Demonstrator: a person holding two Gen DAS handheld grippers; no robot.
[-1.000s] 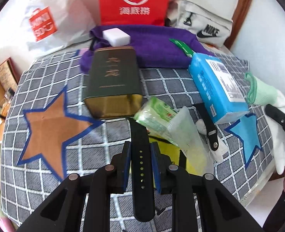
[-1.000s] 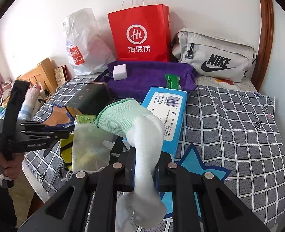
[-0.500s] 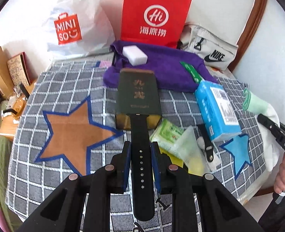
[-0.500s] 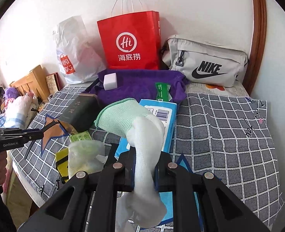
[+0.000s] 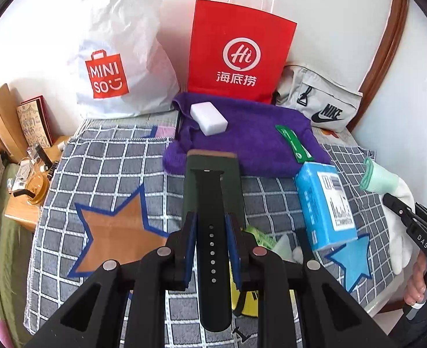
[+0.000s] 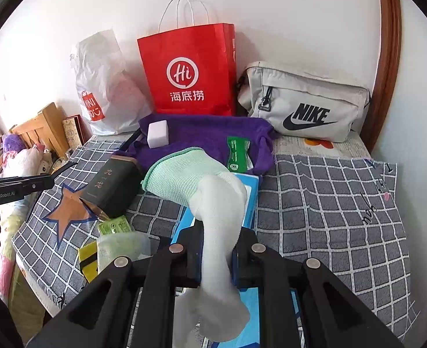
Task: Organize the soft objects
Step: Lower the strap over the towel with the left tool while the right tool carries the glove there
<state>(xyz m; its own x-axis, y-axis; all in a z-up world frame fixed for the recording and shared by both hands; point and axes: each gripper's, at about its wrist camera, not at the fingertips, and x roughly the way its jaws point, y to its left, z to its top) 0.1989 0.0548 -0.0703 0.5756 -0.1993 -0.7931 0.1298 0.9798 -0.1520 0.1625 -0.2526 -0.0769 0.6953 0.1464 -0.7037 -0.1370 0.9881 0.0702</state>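
1. Red paper bag point(image 5: 239, 52) marked "Hi", at 12 o'clock; "MINISO" bag point(image 5: 117, 58) at 11; "NIKE" pouch point(image 6: 306, 107) at 1.
2. Left hand-held gripper point(image 5: 210, 233), level over the bed point(image 5: 103, 171), clamps a black strap point(image 5: 210, 226).
3. Right hand-held gripper point(image 6: 216, 249) clamps a white-green glove point(image 6: 210, 197) above a blue pack point(image 6: 249, 185).

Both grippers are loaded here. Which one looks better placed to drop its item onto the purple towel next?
Probably left. The left gripper holds the black strap pointing straight at the purple towel. The right gripper, clamping the white glove, sits off the blanket's right edge.
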